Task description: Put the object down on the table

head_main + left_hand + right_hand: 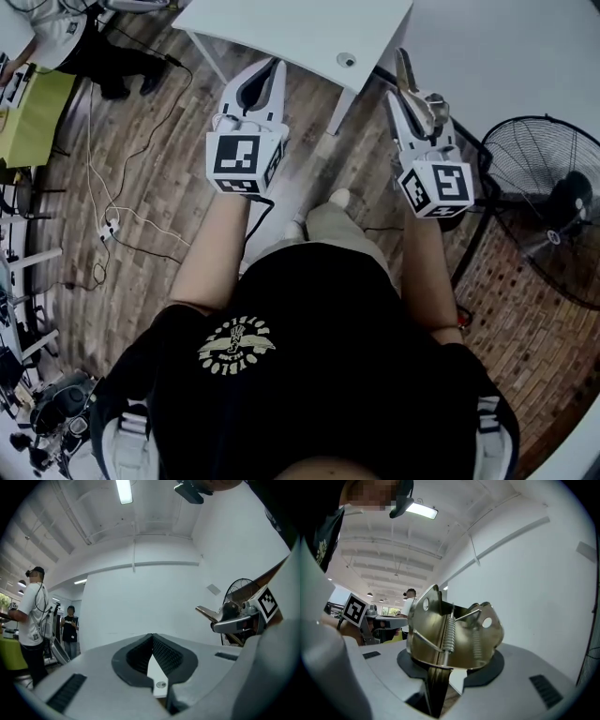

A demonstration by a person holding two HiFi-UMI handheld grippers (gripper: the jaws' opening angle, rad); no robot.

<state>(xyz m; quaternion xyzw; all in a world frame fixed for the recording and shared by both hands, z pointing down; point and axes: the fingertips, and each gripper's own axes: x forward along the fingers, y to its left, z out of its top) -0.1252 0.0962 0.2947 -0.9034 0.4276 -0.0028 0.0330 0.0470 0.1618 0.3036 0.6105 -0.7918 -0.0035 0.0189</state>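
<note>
My right gripper (410,82) is shut on a brass-coloured metal spring clip (415,101), held level in the air over the wooden floor. In the right gripper view the clip (454,630) stands up between the jaws (445,670), showing two coil springs and two round holes. The left gripper view also shows the clip (206,612), off to the right. My left gripper (272,75) hangs beside it, its jaws together with nothing between them (152,651). The white table (281,23) lies just ahead of both grippers, its near edge a little beyond the fingertips.
A black standing fan (548,202) is close on the right. Cables (112,225) run over the wooden floor at left, near a green table (33,112). A white wall rises behind the white table. Two people (33,616) stand far off to the left.
</note>
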